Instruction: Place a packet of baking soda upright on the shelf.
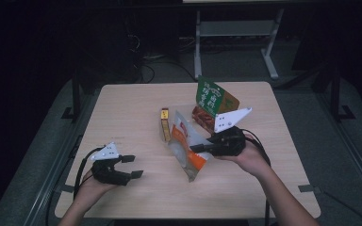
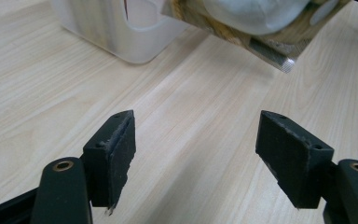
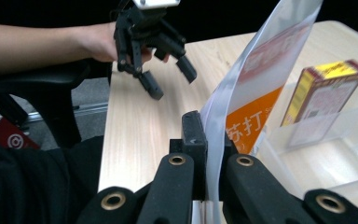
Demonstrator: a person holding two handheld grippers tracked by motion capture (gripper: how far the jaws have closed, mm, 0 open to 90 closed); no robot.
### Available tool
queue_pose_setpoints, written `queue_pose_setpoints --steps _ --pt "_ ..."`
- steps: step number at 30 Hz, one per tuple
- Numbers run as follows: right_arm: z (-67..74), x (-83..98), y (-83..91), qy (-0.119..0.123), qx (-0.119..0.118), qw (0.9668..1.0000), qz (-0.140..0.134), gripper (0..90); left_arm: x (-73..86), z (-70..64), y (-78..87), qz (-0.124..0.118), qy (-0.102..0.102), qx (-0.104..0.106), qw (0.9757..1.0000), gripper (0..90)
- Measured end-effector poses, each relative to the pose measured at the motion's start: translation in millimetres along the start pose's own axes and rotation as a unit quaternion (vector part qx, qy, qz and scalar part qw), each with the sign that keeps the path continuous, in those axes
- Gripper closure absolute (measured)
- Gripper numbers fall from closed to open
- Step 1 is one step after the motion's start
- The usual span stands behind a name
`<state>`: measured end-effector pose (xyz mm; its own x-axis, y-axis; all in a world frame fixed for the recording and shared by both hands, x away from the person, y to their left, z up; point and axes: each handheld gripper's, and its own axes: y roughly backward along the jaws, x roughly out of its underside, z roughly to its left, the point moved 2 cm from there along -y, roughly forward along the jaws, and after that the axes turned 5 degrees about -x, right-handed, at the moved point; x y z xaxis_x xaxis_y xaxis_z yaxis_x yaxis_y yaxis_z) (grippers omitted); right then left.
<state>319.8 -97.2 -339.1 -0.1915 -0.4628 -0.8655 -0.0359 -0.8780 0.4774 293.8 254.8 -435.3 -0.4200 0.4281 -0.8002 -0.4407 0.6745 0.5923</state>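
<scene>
Lifting pouch (image 1: 189, 149) above worktop (image 1: 122, 108), pinched in right gripper (image 3: 213, 154); left gripper (image 1: 131, 165) wide open, empty (apart at near-left). Next: probably lowering into clear bin (image 3: 335, 140).

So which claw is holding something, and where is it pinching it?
The right gripper pinches the orange-and-white snack bag by its flat edge. The left gripper is open, holding nothing.

surface (image 1: 122, 108): pale wood grain
snack bag (image 1: 188, 146): clear and white, orange band, white characters
green pouch (image 1: 210, 99): green top, white lettering, red below
small box (image 1: 164, 123): yellow top, red edges
fingers (image 2: 116, 154): matte black
bin (image 3: 326, 140): clear plastic
</scene>
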Motion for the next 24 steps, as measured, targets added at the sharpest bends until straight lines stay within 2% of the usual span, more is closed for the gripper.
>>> queue_pose_setpoints --steps 6,12,15,18,19,24 --pt "-6.1 -12.1 2.6 0.009 0.011 0.9999 -0.002 90.0 1.5 0.1 -3.6 0.004 -0.006 -0.002 1.0000 24.8" --pt "-13.7 -22.1 8.2 0.012 0.033 0.9994 -0.001 90.0 2.2 -0.9 -7.8 0.000 -0.013 -0.003 0.9999 21.1" --pt "-21.2 -28.3 12.3 0.014 0.045 0.9989 0.003 90.0 2.2 -1.7 -9.5 0.002 -0.020 -0.003 0.9998 20.9" --pt "-29.8 -34.4 14.6 0.009 0.056 0.9983 0.011 90.0 3.1 -3.4 -12.2 0.005 -0.018 -0.002 0.9998 20.8" --pt "-33.1 -36.2 14.7 0.009 0.059 0.9982 0.008 90.0 3.1 -3.2 -12.3 0.008 -0.025 -0.003 0.9997 20.8" --pt "-47.3 -42.8 13.3 0.006 0.073 0.9972 0.012 90.0 3.2 -4.9 -13.7 0.009 -0.025 0.003 0.9996 20.6"
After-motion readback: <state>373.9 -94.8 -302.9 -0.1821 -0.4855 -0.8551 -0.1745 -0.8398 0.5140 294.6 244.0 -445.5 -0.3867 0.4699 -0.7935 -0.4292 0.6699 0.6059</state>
